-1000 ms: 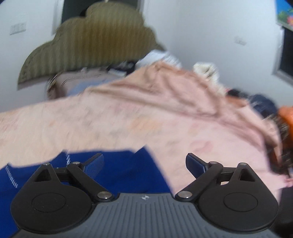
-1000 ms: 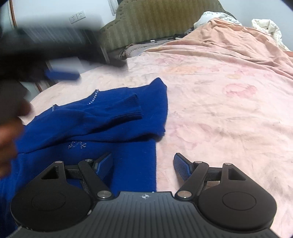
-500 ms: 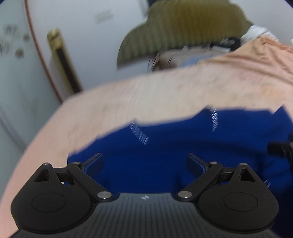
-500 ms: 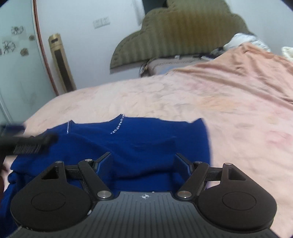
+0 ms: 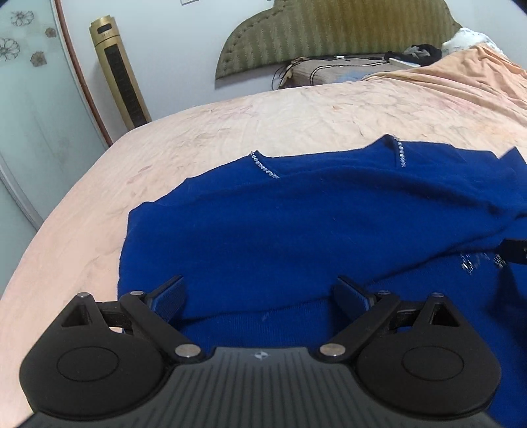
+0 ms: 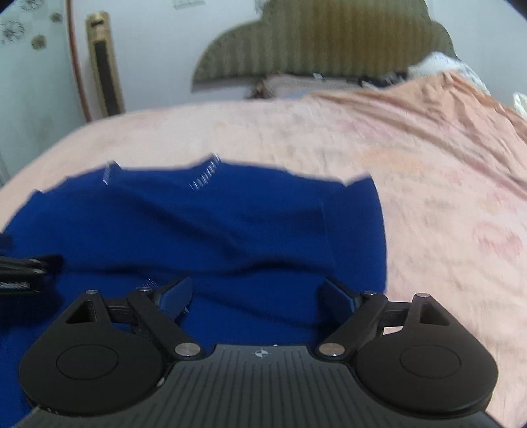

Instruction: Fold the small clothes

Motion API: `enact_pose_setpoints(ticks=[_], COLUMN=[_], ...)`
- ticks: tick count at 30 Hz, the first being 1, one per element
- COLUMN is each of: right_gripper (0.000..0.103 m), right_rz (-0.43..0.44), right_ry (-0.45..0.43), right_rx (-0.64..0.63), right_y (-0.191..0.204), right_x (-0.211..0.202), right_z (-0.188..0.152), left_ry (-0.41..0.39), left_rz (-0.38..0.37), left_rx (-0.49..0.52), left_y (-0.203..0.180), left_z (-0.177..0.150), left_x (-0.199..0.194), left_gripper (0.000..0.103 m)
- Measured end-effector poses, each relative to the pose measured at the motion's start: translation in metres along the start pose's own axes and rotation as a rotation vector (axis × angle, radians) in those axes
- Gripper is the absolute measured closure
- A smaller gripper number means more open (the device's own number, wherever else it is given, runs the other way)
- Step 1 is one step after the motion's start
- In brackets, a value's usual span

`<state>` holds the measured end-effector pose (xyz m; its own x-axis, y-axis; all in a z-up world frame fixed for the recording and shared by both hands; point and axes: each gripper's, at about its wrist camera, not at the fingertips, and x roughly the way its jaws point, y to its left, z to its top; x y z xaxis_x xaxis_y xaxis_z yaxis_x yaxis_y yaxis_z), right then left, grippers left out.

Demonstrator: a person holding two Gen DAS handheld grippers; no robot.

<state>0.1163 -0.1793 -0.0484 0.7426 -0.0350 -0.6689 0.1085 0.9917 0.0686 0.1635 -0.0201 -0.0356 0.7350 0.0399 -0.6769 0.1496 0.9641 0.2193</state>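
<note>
A royal-blue sweater point(image 5: 296, 230) with a sparkly trimmed neckline lies spread on the pink bedsheet point(image 5: 230, 125), one sleeve folded across its body. My left gripper point(image 5: 260, 296) hovers over the sweater's near left part, jaws wide apart, nothing between the pads. In the right wrist view the same sweater point(image 6: 197, 230) fills the lower left. My right gripper point(image 6: 255, 293) hangs above its near right part; its jaws are opening, with only cloth below them and no pinch. The tip of the other gripper point(image 6: 19, 270) shows at the left edge.
An olive padded headboard point(image 5: 329, 29) and a pillow point(image 5: 346, 70) with cables and dark items sit at the far end. A gold tower fan point(image 5: 118, 72) stands by the wall, left. A peach blanket point(image 6: 444, 108) covers the bed's right side.
The left gripper swung left and tipped down from the blanket to the sweater's left part. The right gripper shifted over the sweater's right half and its jaws stand a little wider.
</note>
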Motion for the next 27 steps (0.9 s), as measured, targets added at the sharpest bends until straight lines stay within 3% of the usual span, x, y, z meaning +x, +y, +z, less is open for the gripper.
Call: enact_pose_setpoints(ticks=[6,27], right_gripper=[0.016,0.015], right_rz=[0.034,0.121], right_ry=[-0.037,-0.055], right_rx=[0.024,0.004], right_y=[0.004,0.025], right_x=[-0.026,-0.092], right_z=[-0.012,-0.046], left_ry=[0.013,0.013], left_rz=[-0.013,-0.011], left_rx=[-0.046,-0.06], left_y=[0.004,0.012], left_z=[-0.013,-0.056], left_x=[-0.016,-0.064], left_gripper=[0.006,0.006])
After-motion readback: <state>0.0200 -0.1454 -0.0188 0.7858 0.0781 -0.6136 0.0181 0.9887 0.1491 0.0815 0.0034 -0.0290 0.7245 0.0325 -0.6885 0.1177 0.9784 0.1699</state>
